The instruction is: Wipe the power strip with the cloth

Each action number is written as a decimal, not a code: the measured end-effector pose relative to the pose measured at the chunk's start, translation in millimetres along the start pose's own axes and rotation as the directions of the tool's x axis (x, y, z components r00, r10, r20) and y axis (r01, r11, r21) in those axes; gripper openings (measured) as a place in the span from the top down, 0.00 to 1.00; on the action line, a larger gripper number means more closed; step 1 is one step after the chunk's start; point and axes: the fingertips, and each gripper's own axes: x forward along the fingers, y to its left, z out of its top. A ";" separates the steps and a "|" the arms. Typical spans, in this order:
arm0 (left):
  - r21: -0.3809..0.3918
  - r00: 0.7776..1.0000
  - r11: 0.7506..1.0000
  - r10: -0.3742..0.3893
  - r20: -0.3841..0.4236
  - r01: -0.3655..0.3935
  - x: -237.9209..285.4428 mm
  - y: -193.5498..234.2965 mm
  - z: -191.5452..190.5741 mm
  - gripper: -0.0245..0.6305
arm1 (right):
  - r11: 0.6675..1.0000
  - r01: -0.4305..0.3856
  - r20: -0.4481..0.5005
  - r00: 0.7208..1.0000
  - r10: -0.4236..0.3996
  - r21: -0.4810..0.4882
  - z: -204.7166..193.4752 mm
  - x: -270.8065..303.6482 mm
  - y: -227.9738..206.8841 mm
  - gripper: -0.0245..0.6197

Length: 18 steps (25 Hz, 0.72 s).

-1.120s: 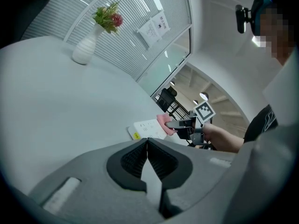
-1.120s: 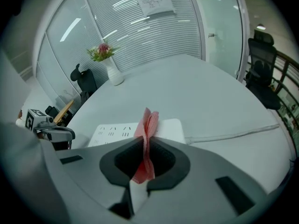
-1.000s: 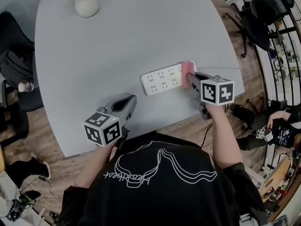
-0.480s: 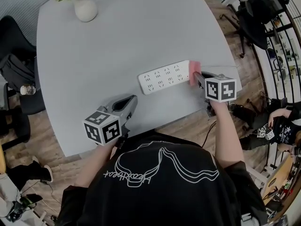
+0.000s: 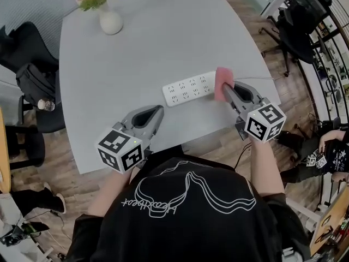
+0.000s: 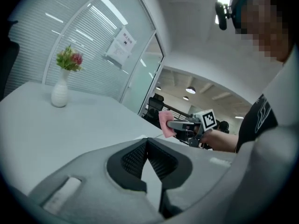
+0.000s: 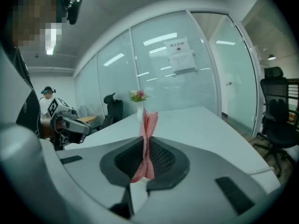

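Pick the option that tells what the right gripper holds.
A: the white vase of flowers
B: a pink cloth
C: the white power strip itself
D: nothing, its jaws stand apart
B: the right gripper view shows the pink cloth pinched between the closed jaws of the right gripper. In the head view the cloth is by the end of the white power strip, which lies flat on the table.

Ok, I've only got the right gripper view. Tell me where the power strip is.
Observer: The power strip lies on the table, just ahead of the right gripper.
Operator: Give me the cloth against it.
Observer: The cloth overlaps the power strip's end nearest that gripper. I can't tell whether they touch.
Operator: Report the left gripper.
Observer: The left gripper has its fingers together, empty, apart from the power strip.
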 end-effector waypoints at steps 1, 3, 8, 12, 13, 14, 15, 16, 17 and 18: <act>0.008 1.000 1.000 0.003 0.023 -0.004 -3.9 -5.8 6.8 0.94 | 1.000 -0.021 0.029 0.999 0.021 -0.015 8.1 -6.6 12.2 0.90; 0.024 0.999 0.999 0.020 0.050 -0.021 -13.1 -17.2 16.7 0.94 | 0.997 -0.064 0.071 0.995 0.067 -0.039 20.7 -20.9 37.5 0.90; 0.044 0.996 0.999 0.001 0.088 -0.005 -35.4 -60.4 30.0 0.94 | 0.988 -0.154 0.145 0.977 0.155 -0.014 38.6 -62.2 85.4 0.90; 0.071 0.995 0.997 -0.028 0.098 0.021 -42.1 -80.7 39.2 0.94 | 0.989 -0.146 0.151 0.977 0.150 -0.037 43.7 -73.4 105.1 0.90; 0.070 0.994 0.997 -0.037 0.098 0.030 -43.1 -85.8 39.9 0.94 | 0.991 -0.130 0.156 0.979 0.134 -0.038 43.5 -77.4 107.3 0.90; 0.072 0.994 0.997 -0.045 0.096 0.038 -44.3 -90.9 39.7 0.94 | 0.992 -0.117 0.163 0.979 0.121 -0.036 42.8 -82.1 109.8 0.91; 0.076 0.994 0.996 -0.051 0.093 0.044 -46.2 -95.6 38.8 0.94 | 0.993 -0.111 0.169 0.979 0.115 -0.031 41.6 -86.8 113.3 0.91; 0.081 0.994 0.996 -0.054 0.091 0.047 -49.2 -100.0 37.7 0.94 | 0.993 -0.113 0.174 0.978 0.115 -0.024 40.0 -91.3 118.1 0.91; 0.085 0.994 0.995 -0.058 0.093 0.050 -53.6 -104.2 36.7 0.94 | 0.993 -0.117 0.178 0.977 0.118 -0.015 38.8 -95.6 124.2 0.91; 0.087 0.993 0.995 -0.063 0.096 0.055 -59.4 -108.6 36.0 0.94 | 0.993 -0.120 0.182 0.976 0.119 -0.009 38.3 -100.0 131.3 0.91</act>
